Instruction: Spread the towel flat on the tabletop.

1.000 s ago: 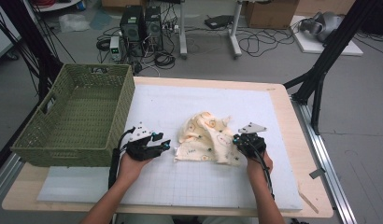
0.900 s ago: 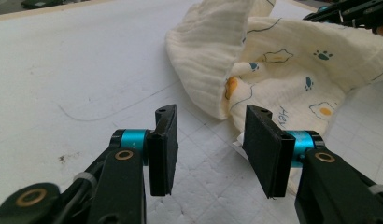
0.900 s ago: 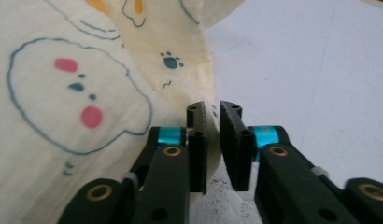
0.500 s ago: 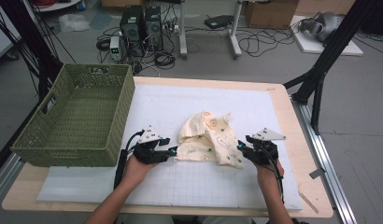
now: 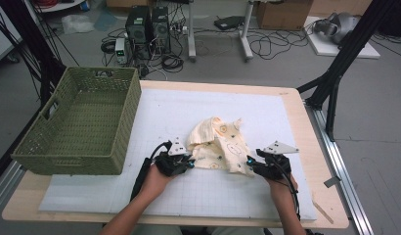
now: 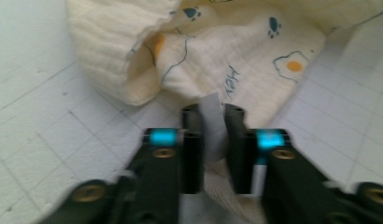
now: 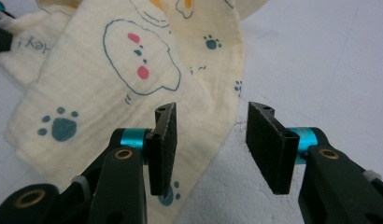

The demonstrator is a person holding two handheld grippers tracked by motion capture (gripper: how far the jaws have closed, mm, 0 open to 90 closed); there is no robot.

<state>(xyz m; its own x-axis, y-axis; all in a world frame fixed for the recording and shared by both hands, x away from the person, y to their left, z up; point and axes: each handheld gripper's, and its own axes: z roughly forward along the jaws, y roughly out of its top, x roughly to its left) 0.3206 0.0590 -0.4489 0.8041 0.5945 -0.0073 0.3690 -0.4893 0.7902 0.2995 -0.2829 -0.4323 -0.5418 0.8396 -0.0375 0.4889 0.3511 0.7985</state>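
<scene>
Crumpled cream muslin garment (image 5: 217,144), cartoon prints

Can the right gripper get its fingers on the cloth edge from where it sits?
Probably yes. The right gripper is open, its fingers just above the cloth hem, one over the fabric, one over the bare mat. Nothing lies between. The left gripper already pinches the opposite side.
</scene>
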